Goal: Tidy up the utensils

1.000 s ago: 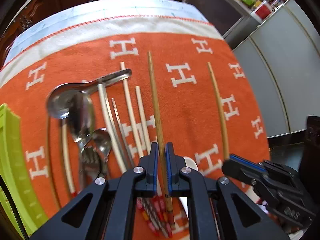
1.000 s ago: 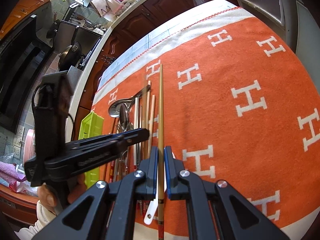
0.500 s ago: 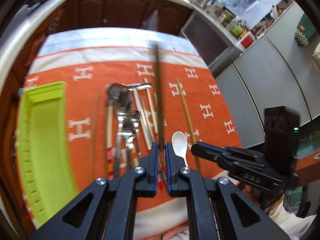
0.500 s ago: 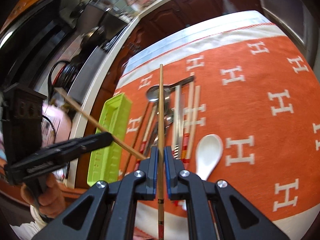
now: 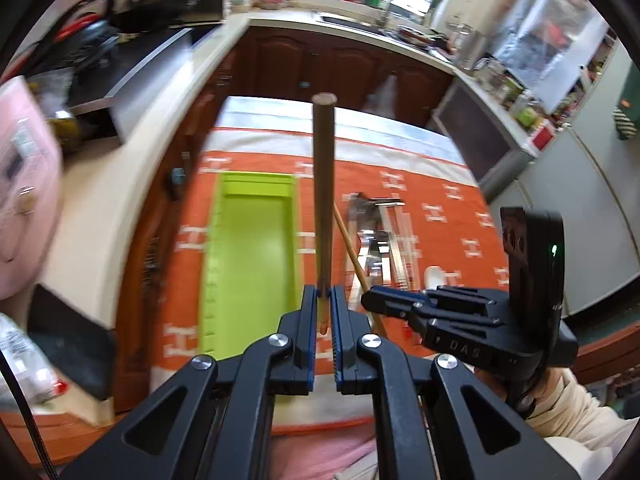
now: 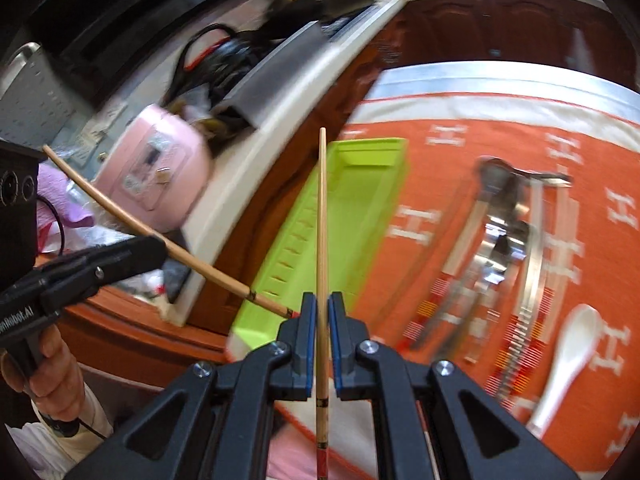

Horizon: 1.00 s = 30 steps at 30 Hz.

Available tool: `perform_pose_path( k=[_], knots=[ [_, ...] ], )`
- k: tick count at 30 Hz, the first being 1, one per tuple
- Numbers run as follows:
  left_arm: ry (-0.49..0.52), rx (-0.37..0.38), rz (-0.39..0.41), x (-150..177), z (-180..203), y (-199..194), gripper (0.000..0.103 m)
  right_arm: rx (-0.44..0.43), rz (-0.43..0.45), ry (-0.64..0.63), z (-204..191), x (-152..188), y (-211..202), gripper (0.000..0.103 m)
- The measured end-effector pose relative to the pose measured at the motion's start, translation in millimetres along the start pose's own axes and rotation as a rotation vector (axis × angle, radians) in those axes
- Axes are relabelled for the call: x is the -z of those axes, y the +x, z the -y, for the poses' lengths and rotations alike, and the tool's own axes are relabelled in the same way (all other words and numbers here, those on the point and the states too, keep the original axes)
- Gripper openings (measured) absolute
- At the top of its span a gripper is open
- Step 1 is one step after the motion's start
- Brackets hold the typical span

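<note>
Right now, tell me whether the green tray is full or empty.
Empty. The green tray shows only its bare floor in the left wrist view; both chopsticks are clamped in the hand-held grippers above, and the other utensils lie on the orange cloth.

The tray (image 5: 252,248) is lying on the cloth (image 5: 460,216); right of the tray, the utensil pile (image 5: 380,236) is resting, the ceramic spoon (image 6: 568,360) farther right still.

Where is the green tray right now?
The green tray lies on the orange cloth at its left edge in the left wrist view, beside the wooden cabinets, left of the spoons.
</note>
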<state>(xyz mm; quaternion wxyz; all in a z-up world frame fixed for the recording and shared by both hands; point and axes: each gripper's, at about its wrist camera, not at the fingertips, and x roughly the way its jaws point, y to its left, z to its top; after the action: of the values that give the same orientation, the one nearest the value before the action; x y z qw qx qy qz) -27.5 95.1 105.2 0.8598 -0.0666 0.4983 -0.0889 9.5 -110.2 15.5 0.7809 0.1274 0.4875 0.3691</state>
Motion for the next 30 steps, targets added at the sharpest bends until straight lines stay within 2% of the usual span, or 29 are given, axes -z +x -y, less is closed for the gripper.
perform_pose_path(
  k=[4,6,10,15,17,20,24,26,30],
  knots=[
    [0.001,-0.093,-0.018,3,-17,8,0.004,-0.079,-0.018,0.04,-9,-14,30,0.006],
    [0.007,-0.11,-0.038,3,-23,21,0.004,-0.101,-0.026,0.081,-10,-22,47,0.006],
    [-0.011,-0.118,-0.109,-2,-36,66,0.004,-0.092,-0.024,0.161,-2,-39,77,0.006],
    [-0.032,-0.139,-0.164,-13,-47,111,0.004,-0.018,-0.031,0.256,23,-52,110,0.006],
    [-0.064,-0.124,-0.183,-14,-54,127,0.004,0.013,-0.045,0.272,32,-54,120,0.006],
    [-0.101,-0.123,-0.187,-13,-60,144,0.004,0.042,-0.062,0.28,39,-56,131,0.006],
    [-0.191,-0.1,-0.171,-14,-74,164,0.004,0.035,-0.093,0.287,42,-54,139,0.007],
    [-0.208,-0.113,-0.153,-14,-77,168,0.006,0.032,-0.107,0.28,40,-52,139,0.007],
    [-0.22,-0.131,-0.108,-14,-77,168,0.025,0.043,-0.106,0.259,36,-50,134,0.007]
  ],
)
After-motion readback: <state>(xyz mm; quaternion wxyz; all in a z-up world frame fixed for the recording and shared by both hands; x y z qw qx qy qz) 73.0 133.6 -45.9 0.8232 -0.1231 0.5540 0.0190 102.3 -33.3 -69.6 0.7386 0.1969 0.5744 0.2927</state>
